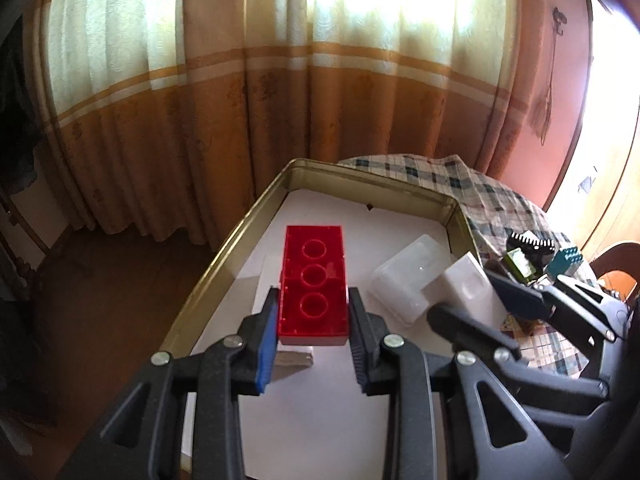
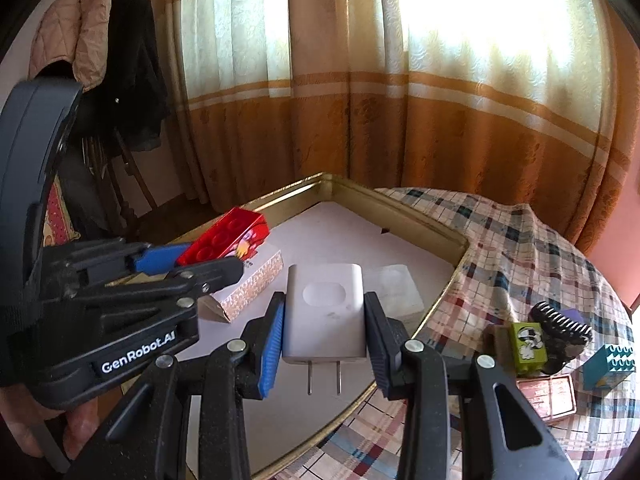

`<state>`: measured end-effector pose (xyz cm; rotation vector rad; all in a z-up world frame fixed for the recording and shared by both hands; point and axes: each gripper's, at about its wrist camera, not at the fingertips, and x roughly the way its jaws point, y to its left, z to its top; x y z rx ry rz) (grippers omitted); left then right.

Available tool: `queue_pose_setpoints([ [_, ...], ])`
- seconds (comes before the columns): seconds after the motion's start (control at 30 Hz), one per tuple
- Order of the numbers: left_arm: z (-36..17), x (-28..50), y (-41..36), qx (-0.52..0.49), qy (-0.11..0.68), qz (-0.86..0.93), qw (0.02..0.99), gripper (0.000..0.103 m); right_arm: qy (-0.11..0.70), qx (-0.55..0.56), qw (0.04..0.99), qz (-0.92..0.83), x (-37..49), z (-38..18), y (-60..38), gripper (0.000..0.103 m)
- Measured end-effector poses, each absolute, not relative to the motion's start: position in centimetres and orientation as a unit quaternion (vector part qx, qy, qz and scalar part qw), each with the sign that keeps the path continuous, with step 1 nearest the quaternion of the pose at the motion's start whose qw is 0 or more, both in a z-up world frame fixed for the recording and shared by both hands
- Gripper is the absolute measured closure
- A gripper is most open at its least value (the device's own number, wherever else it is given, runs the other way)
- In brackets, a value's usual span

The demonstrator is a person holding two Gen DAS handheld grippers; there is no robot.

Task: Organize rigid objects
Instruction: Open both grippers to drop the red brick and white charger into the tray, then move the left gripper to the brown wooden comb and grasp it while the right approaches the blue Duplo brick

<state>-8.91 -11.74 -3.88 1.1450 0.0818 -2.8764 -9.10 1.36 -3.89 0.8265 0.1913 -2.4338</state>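
Note:
My left gripper (image 1: 314,320) is shut on a red translucent brick-shaped box (image 1: 314,284), held above the paper-lined gold tin tray (image 1: 224,252). The red box also shows in the right wrist view (image 2: 224,240). My right gripper (image 2: 325,332) is shut on a white plug charger (image 2: 325,312), its two prongs pointing back toward me, held over the tray (image 2: 424,216). The charger also shows in the left wrist view (image 1: 468,284). A clear plastic case (image 1: 408,280) lies in the tray beside it.
A patterned carton (image 2: 248,288) lies in the tray under the left gripper. On the plaid cloth (image 2: 520,248) to the right lie a green block (image 2: 528,346), a black comb attachment (image 2: 564,324), a teal box (image 2: 608,364) and a copper tin (image 2: 548,396). Curtains hang behind.

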Motion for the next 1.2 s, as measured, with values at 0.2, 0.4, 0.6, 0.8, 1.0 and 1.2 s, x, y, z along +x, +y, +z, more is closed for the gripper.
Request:
queue_pose_setpoints([
  [0.2, -3.7, -9.4, -11.8, 0.374, 0.013, -0.927, 0.026, 0.073, 0.075, 0.318, 0.287, -0.900, -9.2, -4.7, 0.9, 0.062],
  [0.4, -3.5, -9.9, -11.6, 0.374, -0.002, -0.926, 0.043, 0.044, 0.082, 0.311, 0.298, -0.899, -8.9, -4.6, 0.5, 0.035],
  [0.6, -2.6, -8.8, -11.8, 0.361, 0.017, -0.931, 0.057, 0.024, 0.088, 0.293, 0.303, -0.903, -6.8, -3.5, 2.5, 0.027],
  [0.8, -1.4, -7.3, -8.9, 0.338, 0.019, -0.940, 0.043, 0.018, 0.086, 0.287, 0.273, -0.914, -4.8, -3.4, 8.6, 0.027],
  [1.0, -1.2, -7.0, -2.2, 0.332, -0.012, -0.943, -0.003, 0.018, 0.038, 0.304, 0.202, -0.930, -6.1, -4.5, 15.0, 0.026],
  [1.2, -2.8, -8.0, 3.7, 0.355, -0.040, -0.933, -0.039, 0.018, -0.008, 0.313, 0.127, -0.941, -7.7, -5.0, 20.4, 0.026],
])
